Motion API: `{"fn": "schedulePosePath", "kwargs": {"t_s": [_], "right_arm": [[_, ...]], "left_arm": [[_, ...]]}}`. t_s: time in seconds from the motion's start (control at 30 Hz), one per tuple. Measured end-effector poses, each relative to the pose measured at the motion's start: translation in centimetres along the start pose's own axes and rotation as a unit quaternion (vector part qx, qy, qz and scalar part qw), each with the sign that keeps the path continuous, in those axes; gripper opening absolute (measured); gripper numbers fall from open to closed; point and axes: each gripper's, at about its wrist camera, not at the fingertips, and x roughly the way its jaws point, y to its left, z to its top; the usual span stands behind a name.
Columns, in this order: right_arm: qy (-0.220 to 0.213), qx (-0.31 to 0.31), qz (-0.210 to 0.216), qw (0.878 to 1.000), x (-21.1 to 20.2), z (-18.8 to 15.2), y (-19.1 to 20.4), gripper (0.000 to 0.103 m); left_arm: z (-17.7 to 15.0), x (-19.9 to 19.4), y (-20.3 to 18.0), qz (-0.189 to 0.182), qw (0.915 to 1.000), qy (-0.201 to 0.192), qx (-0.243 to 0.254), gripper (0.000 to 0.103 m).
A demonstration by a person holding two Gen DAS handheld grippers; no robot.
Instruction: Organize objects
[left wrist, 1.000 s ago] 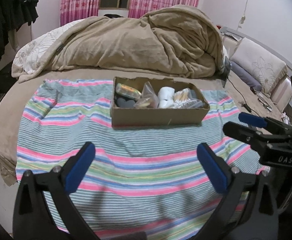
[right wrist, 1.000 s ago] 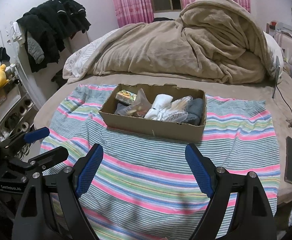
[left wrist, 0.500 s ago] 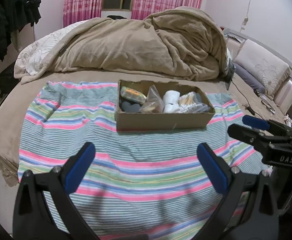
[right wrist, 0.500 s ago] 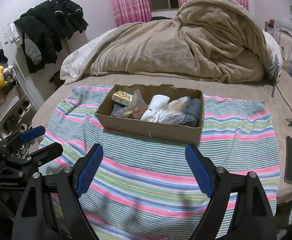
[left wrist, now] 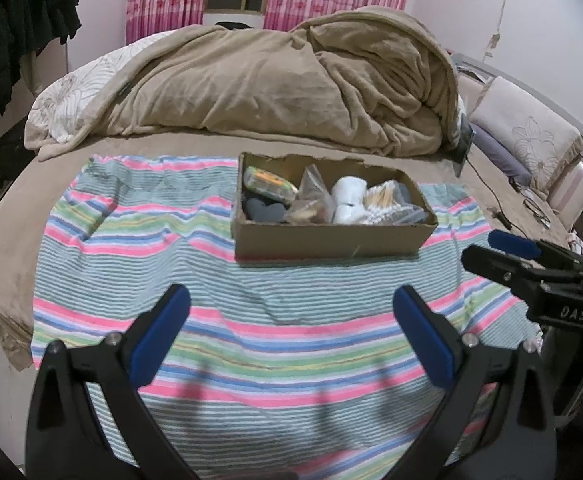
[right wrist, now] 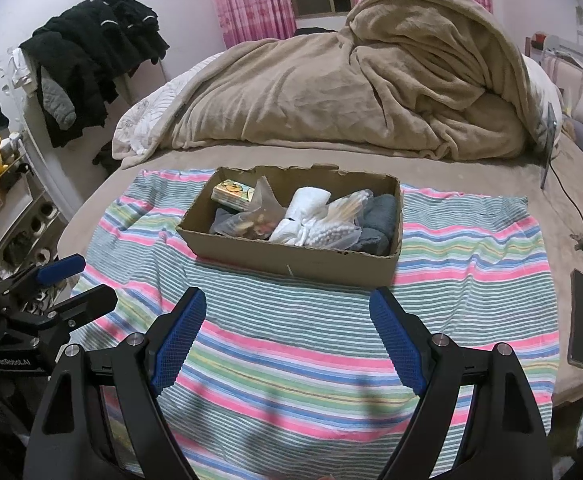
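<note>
While nothing is held yet, the scene reads near to far from the box.

Left gripper (left wrist: 291, 316): jaws wide, empty, on the near side of the box.
Right gripper (right wrist: 287, 320): jaws wide, empty, also near side; seemingly the closer one.
Towel (right wrist: 471, 280): one, striped, under the box.
Box (right wrist: 299, 260): one, ahead of both grippers, long axis crosswise.
Contents: several, piled inside; exact count unclear.

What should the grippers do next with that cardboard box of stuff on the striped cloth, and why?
Probably move the right gripper forward toward the cardboard box. Both it and the left gripper are open and empty, short of the box, and the white roll lies on top, uncovered, so it looks easiest to take first.
</note>
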Motion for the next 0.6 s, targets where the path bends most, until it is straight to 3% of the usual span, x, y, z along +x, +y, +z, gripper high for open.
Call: {"fn": "schedulePosePath", "kwargs": {"t_s": [0.6], "right_arm": [[0.011,0.000,-0.001,1.000,1.4,0.5,-0.1,0.086]], "left_arm": [[0.4,1.1,0.6,0.002,1.0000,0.002,0.004,0.102]]}}
